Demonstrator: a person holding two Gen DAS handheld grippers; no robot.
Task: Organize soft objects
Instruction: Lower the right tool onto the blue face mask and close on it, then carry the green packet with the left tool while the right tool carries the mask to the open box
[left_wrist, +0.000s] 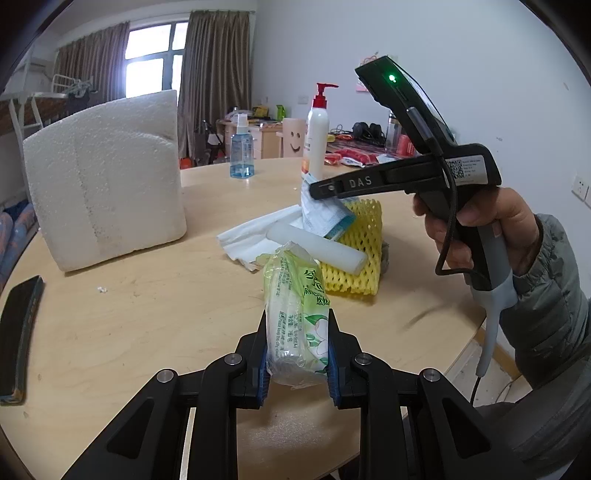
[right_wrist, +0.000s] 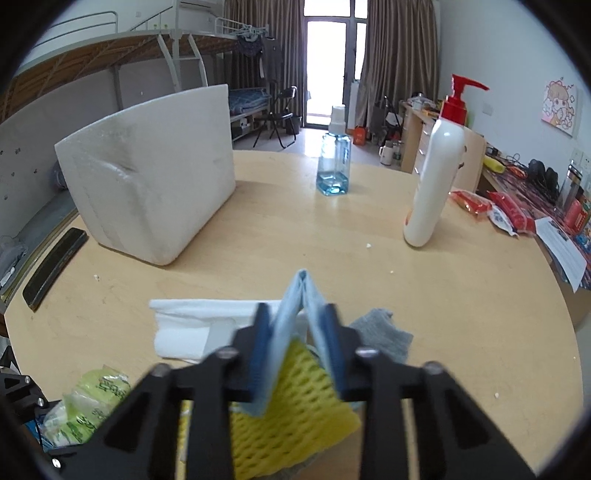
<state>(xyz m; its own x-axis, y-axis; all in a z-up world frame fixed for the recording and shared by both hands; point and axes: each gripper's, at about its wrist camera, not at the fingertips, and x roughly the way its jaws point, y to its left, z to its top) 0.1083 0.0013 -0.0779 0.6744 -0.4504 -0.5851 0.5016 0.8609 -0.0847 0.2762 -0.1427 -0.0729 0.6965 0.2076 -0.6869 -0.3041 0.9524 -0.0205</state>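
Observation:
My left gripper (left_wrist: 297, 321) is shut on a green-printed tissue pack (left_wrist: 295, 295), held just above the wooden table (left_wrist: 147, 314). The same pack shows at the lower left of the right wrist view (right_wrist: 88, 402). My right gripper (right_wrist: 299, 332) is shut on a light blue and white packet (right_wrist: 299, 295), which is pinched into a fold between the pads. From the left wrist view, that gripper (left_wrist: 317, 189) holds the packet (left_wrist: 325, 218) above a yellow foam net (left_wrist: 360, 254). A white foam tube (left_wrist: 317, 247) lies across the net. White paper tissue (left_wrist: 255, 230) and a grey cloth (right_wrist: 384, 332) lie beside it.
A white foam box (left_wrist: 107, 181) stands on the left of the table. A pump bottle (right_wrist: 432, 177) with a red top and a blue spray bottle (right_wrist: 333, 162) stand farther back. A black flat object (left_wrist: 18, 332) lies at the left edge. A person's hand and grey sleeve hold the right gripper.

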